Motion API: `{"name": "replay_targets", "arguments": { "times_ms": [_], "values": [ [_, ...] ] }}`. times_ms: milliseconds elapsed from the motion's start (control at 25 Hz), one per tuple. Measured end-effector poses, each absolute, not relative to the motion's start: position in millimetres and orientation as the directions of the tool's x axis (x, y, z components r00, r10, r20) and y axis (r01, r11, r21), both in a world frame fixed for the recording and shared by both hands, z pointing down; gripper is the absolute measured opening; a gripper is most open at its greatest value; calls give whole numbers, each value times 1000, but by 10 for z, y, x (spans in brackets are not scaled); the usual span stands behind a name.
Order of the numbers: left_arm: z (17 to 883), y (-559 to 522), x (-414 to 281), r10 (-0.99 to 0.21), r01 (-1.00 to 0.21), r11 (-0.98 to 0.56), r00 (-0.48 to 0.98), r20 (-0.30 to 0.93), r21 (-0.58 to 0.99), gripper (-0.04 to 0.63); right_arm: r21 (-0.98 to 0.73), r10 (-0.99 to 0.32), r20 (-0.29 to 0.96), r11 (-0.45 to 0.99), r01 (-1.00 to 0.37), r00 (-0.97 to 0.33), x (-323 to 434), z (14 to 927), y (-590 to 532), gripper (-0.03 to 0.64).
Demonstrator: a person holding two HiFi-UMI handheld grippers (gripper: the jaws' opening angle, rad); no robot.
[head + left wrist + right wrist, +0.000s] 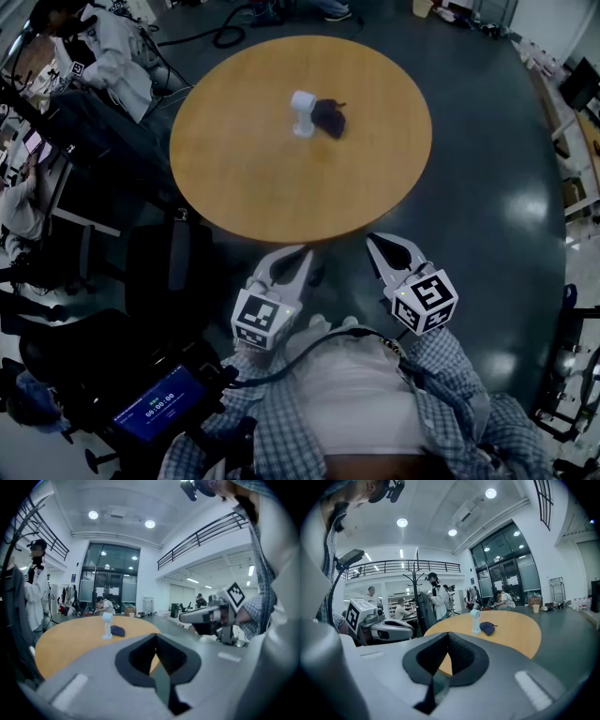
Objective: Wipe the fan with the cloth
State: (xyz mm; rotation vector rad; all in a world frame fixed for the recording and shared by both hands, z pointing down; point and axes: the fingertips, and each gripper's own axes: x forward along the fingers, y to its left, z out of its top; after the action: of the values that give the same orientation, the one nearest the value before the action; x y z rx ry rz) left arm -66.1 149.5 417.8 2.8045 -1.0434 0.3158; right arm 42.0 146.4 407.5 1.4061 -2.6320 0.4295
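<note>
Head view: nearest is the person's checked shirt (450,384), and a small lit screen (157,405) sits low at the left. Just ahead of the body, the left gripper (298,255) and the right gripper (379,242) are held side by side. They are a little apart and level with each other, and their tips reach the near edge of the round wooden table (253,187). Both point toward the table, and neither touches anything on it.

The left gripper view shows the left gripper (156,640) with its fingers clenched together and nothing between them. The right gripper (185,617) is beside it. The right gripper view shows the right gripper (447,638) likewise clenched and empty, with the left gripper (408,631) alongside.

The small white fan (302,112) stands upright past the table's middle, toward the far edge and well apart from both grippers. The dark cloth (328,117) lies bunched on the table just to the fan's right. Whether it touches the fan cannot be made out.

Beyond the table's left edge are dark chairs (56,347) and seated people (112,56).
</note>
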Motion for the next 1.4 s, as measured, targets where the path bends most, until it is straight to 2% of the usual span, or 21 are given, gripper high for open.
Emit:
{"name": "replay_targets", "arguments": {
  "times_ms": [400, 880, 1400],
  "values": [
    [4053, 1449, -645, -651, -683, -727, 718, 246, 71, 0, -232, -793, 218, 525, -819, -570, 471, 4054, 1420, 3],
    [4033, 1523, -378, -718, -745, -665, 655, 234, 45, 0, -244, -803, 212, 509, -825, -558, 1103, 4158, 1565, 3],
    [4057, 986, -213, -703, -723, -691, 679, 213, 24, 0, -230, -813, 210, 499, -836, -543, 1214, 4170, 1130, 3]
  ]
}}
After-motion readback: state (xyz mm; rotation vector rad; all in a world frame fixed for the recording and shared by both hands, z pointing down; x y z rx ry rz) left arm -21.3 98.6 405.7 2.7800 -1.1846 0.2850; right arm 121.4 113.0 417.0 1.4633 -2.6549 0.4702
